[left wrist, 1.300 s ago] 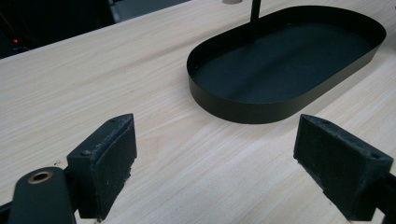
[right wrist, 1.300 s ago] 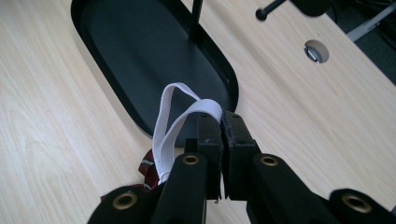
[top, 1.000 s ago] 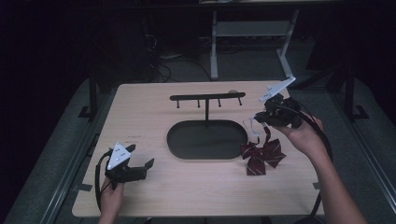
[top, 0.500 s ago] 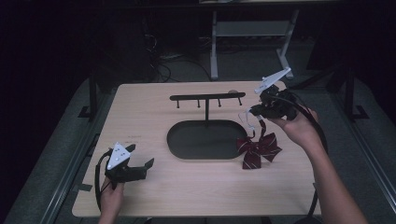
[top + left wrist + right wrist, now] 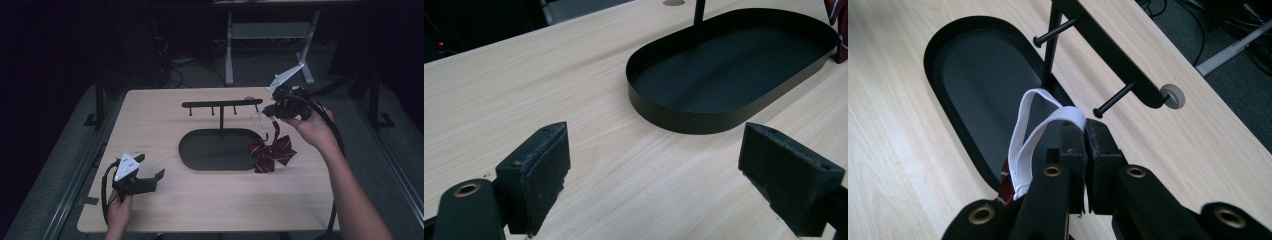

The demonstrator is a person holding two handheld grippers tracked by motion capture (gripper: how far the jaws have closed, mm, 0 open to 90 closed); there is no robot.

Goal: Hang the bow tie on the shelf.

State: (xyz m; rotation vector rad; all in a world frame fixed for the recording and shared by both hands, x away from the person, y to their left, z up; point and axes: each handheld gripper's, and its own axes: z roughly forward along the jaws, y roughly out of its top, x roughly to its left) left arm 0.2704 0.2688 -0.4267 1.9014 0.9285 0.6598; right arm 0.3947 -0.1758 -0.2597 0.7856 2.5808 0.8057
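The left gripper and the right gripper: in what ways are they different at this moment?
The left gripper has its jaws wide apart with nothing between them; the right gripper is shut on the white elastic loop of the dark red bow. The left sits low at the table's near edge; the right is raised beside the black hook stand. Both have black jaws.

The bench [image 5: 524,100] was pale wood with a smooth, matt grain. The oval tray [image 5: 704,120] looked like matt black metal. The bow [image 5: 272,152] was woven cloth; its loop [image 5: 1020,135] was ribbed white elastic. The jaws carried rough black padding.
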